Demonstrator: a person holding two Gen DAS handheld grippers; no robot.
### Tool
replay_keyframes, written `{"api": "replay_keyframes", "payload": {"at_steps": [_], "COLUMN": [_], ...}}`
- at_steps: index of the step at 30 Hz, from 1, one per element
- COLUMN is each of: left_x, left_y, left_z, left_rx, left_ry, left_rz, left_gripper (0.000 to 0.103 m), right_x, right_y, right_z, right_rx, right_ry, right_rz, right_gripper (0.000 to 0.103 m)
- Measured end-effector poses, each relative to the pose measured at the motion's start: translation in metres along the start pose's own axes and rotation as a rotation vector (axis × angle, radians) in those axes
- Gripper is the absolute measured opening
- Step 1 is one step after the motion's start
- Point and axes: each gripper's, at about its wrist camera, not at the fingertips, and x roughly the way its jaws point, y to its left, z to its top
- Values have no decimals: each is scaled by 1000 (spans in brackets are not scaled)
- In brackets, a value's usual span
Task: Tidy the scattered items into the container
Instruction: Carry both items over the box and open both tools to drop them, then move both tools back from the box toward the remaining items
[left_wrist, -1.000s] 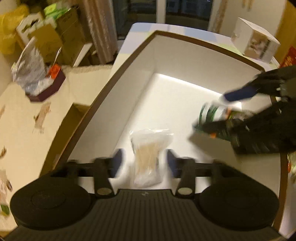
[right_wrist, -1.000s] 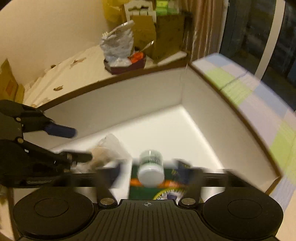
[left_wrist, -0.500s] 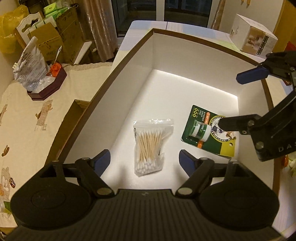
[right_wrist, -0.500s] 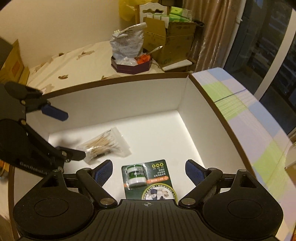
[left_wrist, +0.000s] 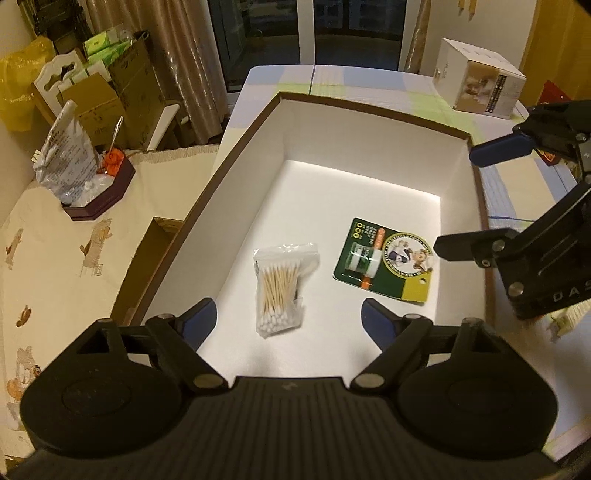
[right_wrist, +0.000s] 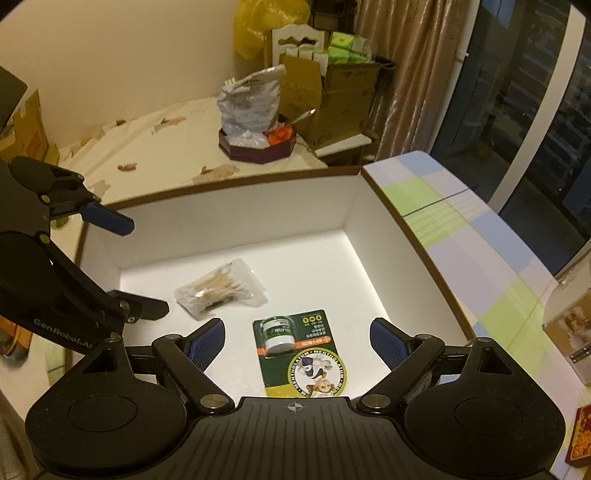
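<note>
A white box with a brown rim (left_wrist: 240, 147) holds both items on its floor. The clear bag of cotton swabs (left_wrist: 280, 284) lies left of the green blister card with a small jar (left_wrist: 388, 266). My left gripper (left_wrist: 289, 320) hangs open above the bag and touches nothing. My right gripper (left_wrist: 480, 195) is over the box's right wall, also open. In the right wrist view the card (right_wrist: 299, 350) lies loose below my open right gripper (right_wrist: 295, 338). There the swab bag (right_wrist: 221, 288) is beyond the card, and my left gripper (right_wrist: 129, 264) reaches in from the left.
The box sits on a pastel checked tablecloth (right_wrist: 461, 240). A white carton (left_wrist: 480, 85) stands behind it. A dark red tray with a silver bag (left_wrist: 99, 188) rests on a beige cloth to the left. Cardboard boxes (right_wrist: 332, 96) stand by the curtain.
Both grippers opened wide, leaving the swab bag and the green card on the box floor, then drew back and upward. The two items have stayed put.
</note>
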Motion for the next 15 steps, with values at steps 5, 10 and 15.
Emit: {"api": "replay_keyframes", "payload": {"at_steps": [5,10,15], "left_x": [-27,-56,-83], "left_y": [-10,-18,-29], "left_z": [-6,-18,-35], "left_rx": [23,37,68], "left_ry": [-10,-23,-32], "left_rz": [9,14,17], "left_gripper": [84,87,87], "right_x": [-29,-56,-85], "right_y": [11,25,40], "right_z": [-3,-11,-24], "right_rx": [22,38,47], "right_ry": [-34,-54,-86], "right_rz": [-3,0,6], "right_gripper": [91,91,91]}}
